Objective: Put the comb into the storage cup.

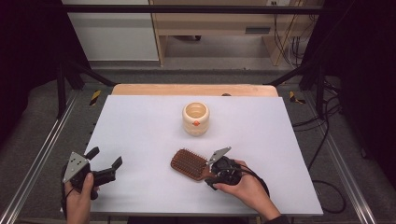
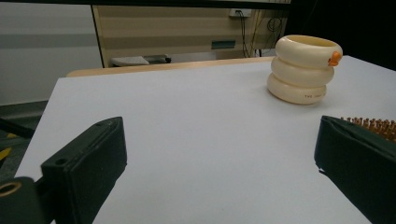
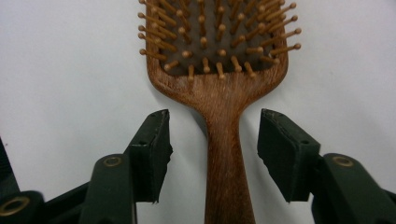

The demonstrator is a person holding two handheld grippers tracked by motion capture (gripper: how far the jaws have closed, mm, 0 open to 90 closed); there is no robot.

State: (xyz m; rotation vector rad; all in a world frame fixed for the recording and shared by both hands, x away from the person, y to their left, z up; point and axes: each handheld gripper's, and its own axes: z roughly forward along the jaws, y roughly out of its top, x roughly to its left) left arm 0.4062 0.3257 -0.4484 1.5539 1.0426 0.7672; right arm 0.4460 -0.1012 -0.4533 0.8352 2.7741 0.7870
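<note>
A brown wooden hairbrush [image 1: 189, 163] lies bristles up on the white table, right of centre near the front. In the right gripper view its handle [image 3: 227, 154] runs between the two jaws of my right gripper [image 3: 212, 128], with a gap on each side, so the pads do not touch it. In the high view the right gripper [image 1: 208, 173] sits at the brush's handle end. My left gripper [image 1: 105, 157] stands open and empty at the front left; from its own view [image 2: 219, 135] a few of the brush's bristles [image 2: 373, 125] show past its right jaw.
A cream ringed cup [image 1: 195, 118] with an orange mark stands upright at the middle back of the table [image 1: 140, 121]; it is at the upper right in the left gripper view [image 2: 304, 69]. A wooden strip [image 1: 194, 89] edges the far side. Metal rails flank the table.
</note>
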